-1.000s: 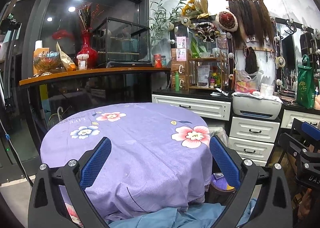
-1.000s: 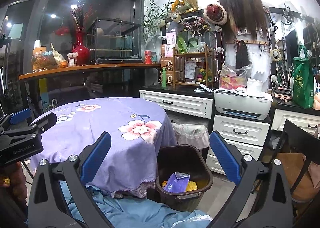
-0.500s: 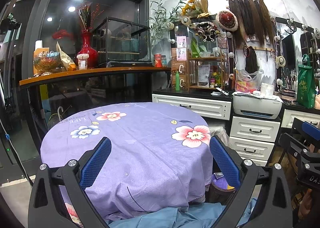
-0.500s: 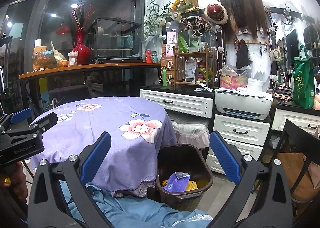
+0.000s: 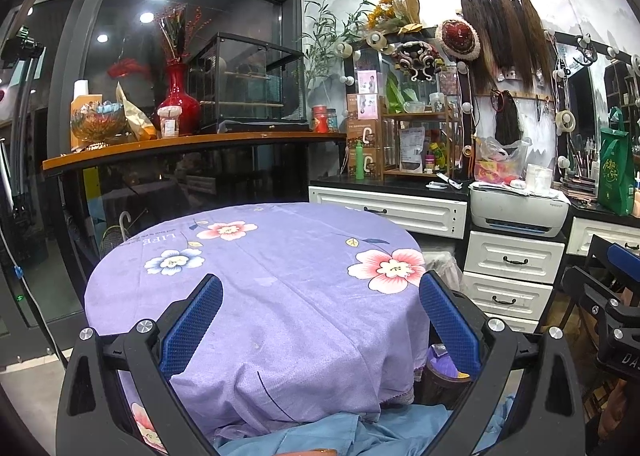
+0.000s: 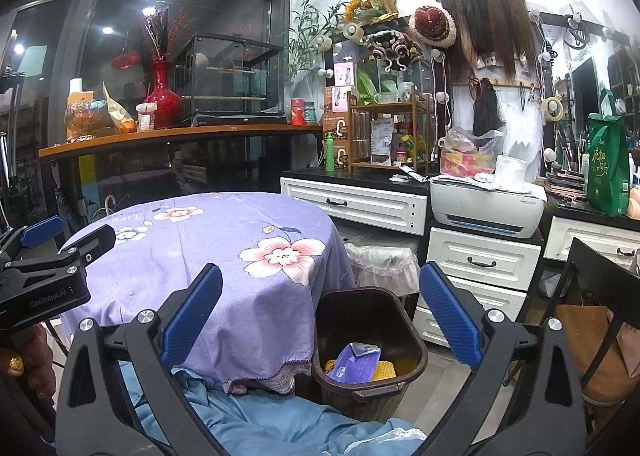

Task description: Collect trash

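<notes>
A dark brown trash bin [image 6: 370, 340] stands on the floor right of the round table, holding a purple wrapper [image 6: 354, 362] and yellow pieces [image 6: 384, 371]. My right gripper [image 6: 320, 320] hovers open above the table's near right edge and the bin, nothing between its blue pads. My left gripper [image 5: 320, 328] hangs open over the near side of the purple flowered tablecloth [image 5: 280, 276], also empty. In the left wrist view the bin [image 5: 442, 376] peeks out beside the right finger. No loose trash shows on the tablecloth. The left gripper [image 6: 44, 272] appears at the left edge of the right wrist view.
White drawers [image 6: 480, 264] and a printer [image 6: 486, 204] line the back right. A lace-covered bin [image 6: 380, 264] stands behind the brown one. A black chair [image 6: 600, 316] is at the right. Blue cloth [image 6: 260, 424] lies at the bottom. A wooden shelf [image 5: 180, 144] carries a red vase.
</notes>
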